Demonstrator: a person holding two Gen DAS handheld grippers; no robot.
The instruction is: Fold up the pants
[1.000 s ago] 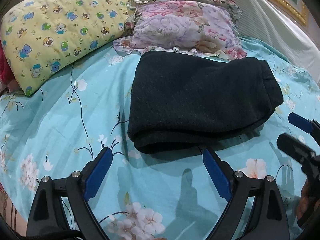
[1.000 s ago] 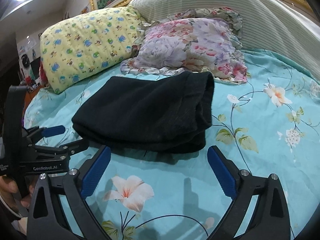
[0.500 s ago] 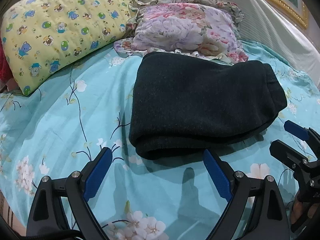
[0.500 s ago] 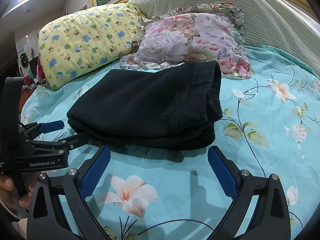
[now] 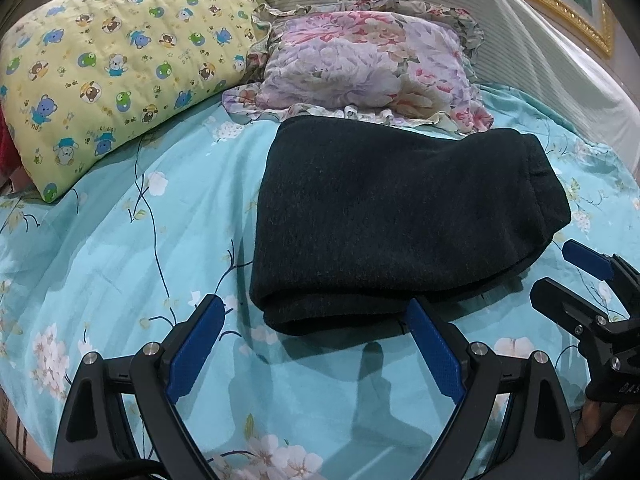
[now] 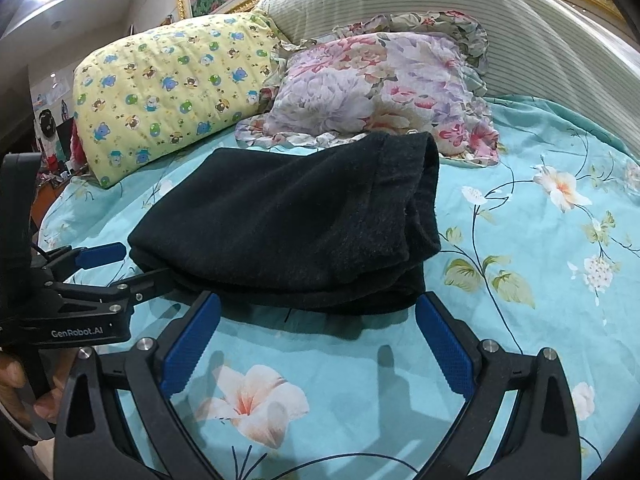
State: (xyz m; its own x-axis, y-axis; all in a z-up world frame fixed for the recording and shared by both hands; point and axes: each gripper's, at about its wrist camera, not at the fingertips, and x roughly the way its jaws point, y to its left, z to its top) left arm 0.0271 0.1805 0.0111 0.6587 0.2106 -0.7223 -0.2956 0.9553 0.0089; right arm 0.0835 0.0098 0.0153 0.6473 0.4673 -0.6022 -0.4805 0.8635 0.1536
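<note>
Black pants (image 5: 392, 220) lie folded in a thick bundle on the turquoise flowered bedsheet (image 5: 120, 240), with the rounded fold toward me. They also show in the right wrist view (image 6: 296, 224). My left gripper (image 5: 314, 312) is open and empty, its fingertips at the near edge of the bundle. My right gripper (image 6: 318, 308) is open and empty, fingertips at the bundle's near edge. Each gripper shows in the other's view: the right one (image 5: 560, 268) at the bundle's right end, the left one (image 6: 128, 264) at its left end.
A yellow bear-print pillow (image 5: 112, 64) and a flowered ruffled pillow (image 5: 368, 64) lie just behind the pants. A striped headboard cushion (image 6: 520, 32) rises behind them. Bare sheet (image 6: 540, 240) stretches right of the pants.
Both grippers have moved forward toward the pants; the bundle's near edge now reaches their fingertips. Both stay open. The pants have not moved.
</note>
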